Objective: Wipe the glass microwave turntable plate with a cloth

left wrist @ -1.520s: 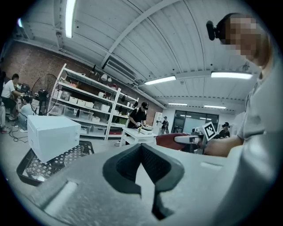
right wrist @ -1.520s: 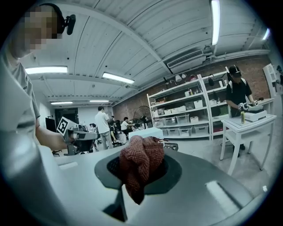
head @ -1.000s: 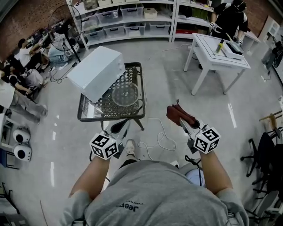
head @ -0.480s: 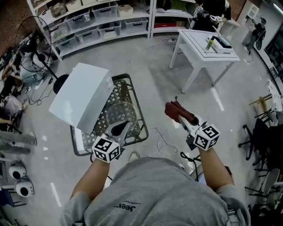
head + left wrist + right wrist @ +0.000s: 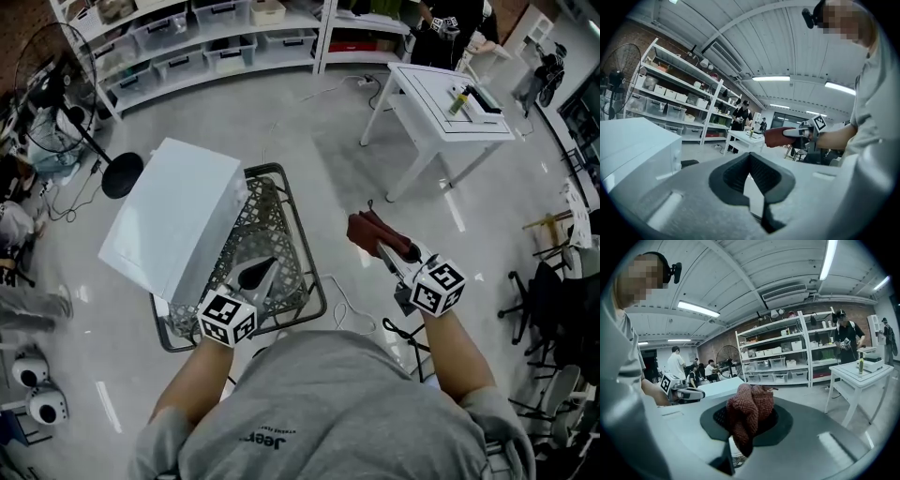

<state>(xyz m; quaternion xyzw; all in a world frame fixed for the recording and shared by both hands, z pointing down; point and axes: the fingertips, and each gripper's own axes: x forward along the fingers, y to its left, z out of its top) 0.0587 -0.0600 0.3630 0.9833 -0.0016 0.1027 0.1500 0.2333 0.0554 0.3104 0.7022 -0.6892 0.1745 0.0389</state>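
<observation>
A white microwave (image 5: 178,230) sits on a black wire-mesh table (image 5: 298,246) at the left of the head view. The glass turntable plate lies on the mesh beside it, mostly hidden under my left gripper (image 5: 255,274). That gripper hangs over the table's near half, shut and holding nothing. My right gripper (image 5: 386,251) is off to the right of the table, over the floor, shut on a dark red cloth (image 5: 368,232). The cloth (image 5: 749,414) bunches up between the jaws in the right gripper view. The left gripper view shows the microwave (image 5: 633,145) and the cloth (image 5: 779,137).
A white table (image 5: 450,98) stands at the back right, and shelves with bins (image 5: 187,47) line the back wall. A fan (image 5: 56,89) stands at the left. A white cable (image 5: 345,305) loops on the floor near the mesh table. Chairs (image 5: 553,281) are at the right.
The mesh table and microwave have come closer in the head view. My left gripper has moved from in front of the table to over its near half. The right gripper still holds the cloth.
</observation>
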